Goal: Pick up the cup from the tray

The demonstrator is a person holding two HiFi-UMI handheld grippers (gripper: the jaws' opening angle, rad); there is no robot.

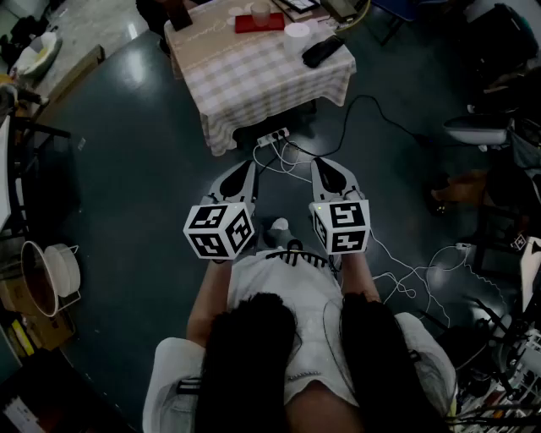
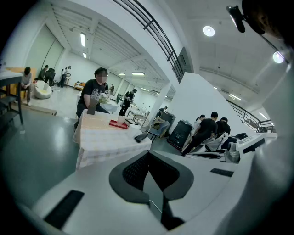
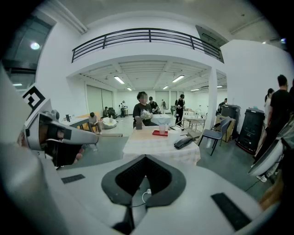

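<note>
— What's the cup like?
— The cup (image 1: 260, 11) is small, pale and translucent. It stands upright with its mouth up. Whether anything is in it cannot be made out from here.
— Where does it sit?
— On the tray (image 1: 243, 24), roughly at its middle, with its base touching the tray's surface.
— And the tray?
— It's flat, red and rectangular, and it lies level on the desk (image 1: 254, 76), which is covered with a pale checked cloth. In the head view the tray is toward the far side of the desk, well back from the near edge. The cup is the only thing on it.
</note>
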